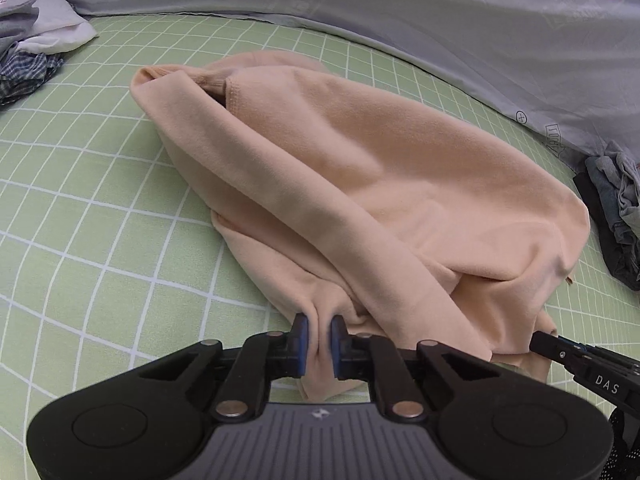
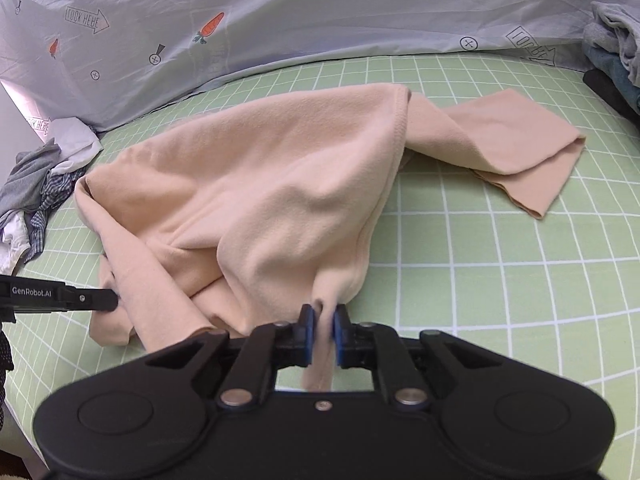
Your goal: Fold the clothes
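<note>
I'm working over a light-green bedsheet w/ a white grid pattern point(image 1: 100, 208), the biggest thing in both views. Behind it hangs a pale grey-blue cloth backdrop printed w/ orange carrots and arrow signs point(image 2: 280, 12).

My task item is a peach-coloured soft knit long-sleeved top point(image 1: 360, 184), lying rumpled in the middle of the sheet. In the left wrist view its long axis runs diagonally from the near edge by my grippers up to the far left, where an open cuff or hem end shows. In the right wrist view one sleeve trails off to the far right and lies flat on the sheet, its end pointing away from me. The body is bunched and lifted into a tent shape toward my right gripper.

Side piles: a heap of crumpled grey, white and blue-plaid clothes point(image 2: 44, 176) at the left edge of the sheet, and a stack of dark grey and denim-blue clothes point(image 1: 616, 216) at the right edge, both well apart from the top.

My left gripper point(image 1: 319, 340), black w/ blue pads, points steeply down; its jaws are pressed together on a fold of the top's near edge. My right gripper point(image 2: 323, 328), same build, also tilts down and pinches a bunched bit of the top's hem, fabric drawn up between the pads. Each gripper shows side-on in the other's view, at the near edge of the top.
</note>
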